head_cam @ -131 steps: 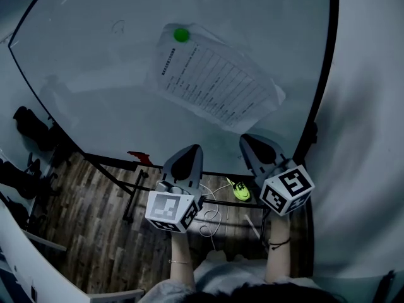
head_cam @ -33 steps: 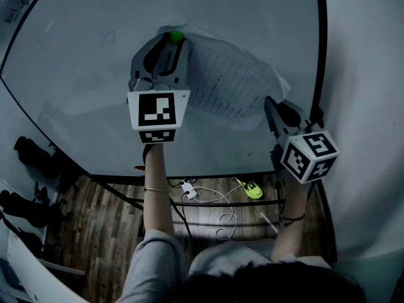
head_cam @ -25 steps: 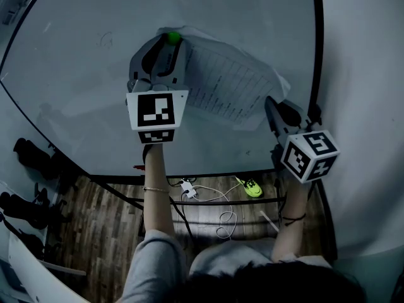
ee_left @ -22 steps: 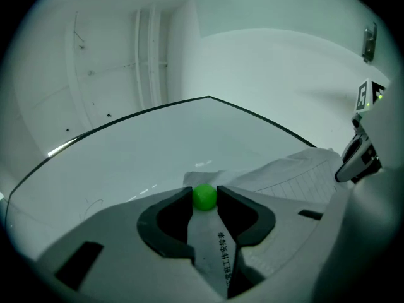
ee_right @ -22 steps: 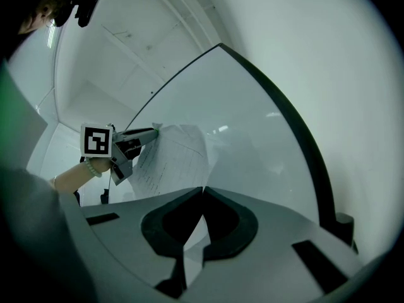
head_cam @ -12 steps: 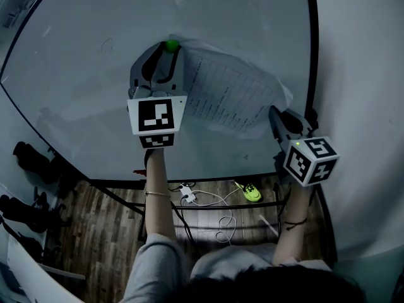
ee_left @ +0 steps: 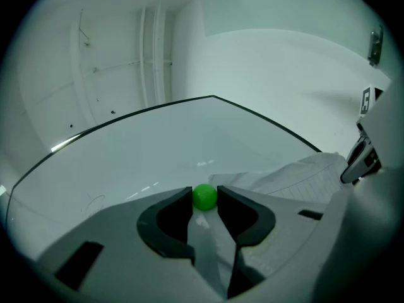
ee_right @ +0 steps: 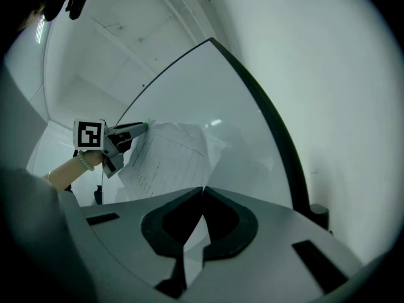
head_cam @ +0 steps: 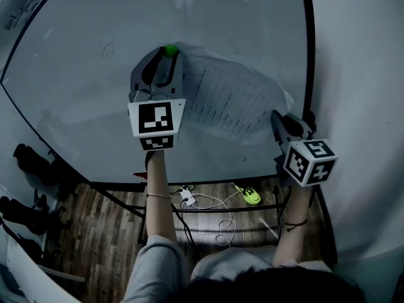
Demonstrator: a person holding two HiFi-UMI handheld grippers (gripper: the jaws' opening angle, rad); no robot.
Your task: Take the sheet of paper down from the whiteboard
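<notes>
A printed sheet of paper (head_cam: 233, 100) hangs aslant on the whiteboard (head_cam: 82, 74), pinned at its top left corner by a round green magnet (head_cam: 169, 50). My left gripper (head_cam: 165, 57) is raised to that corner. In the left gripper view the magnet (ee_left: 204, 194) sits exactly between the two fingertips, which touch it on both sides; the left gripper (ee_left: 204, 202) is shut on it. My right gripper (head_cam: 275, 114) is at the sheet's lower right edge. In the right gripper view its tips meet (ee_right: 202, 189) with a white strip of the paper (ee_right: 164, 160) running between the jaws.
The board's black frame (head_cam: 308, 55) runs down the right side, with a white wall (head_cam: 360, 74) beyond it. Below the board are stand bars, a wooden floor with a power strip (head_cam: 187, 194) and cables, a yellow-green shoe (head_cam: 250, 196), and dark items at the left (head_cam: 28, 163).
Since the earliest frame both grippers rose from below the board, the left to the magnet, the right to the sheet's lower right edge. The sheet's right part has buckled. Little differs over the last second.
</notes>
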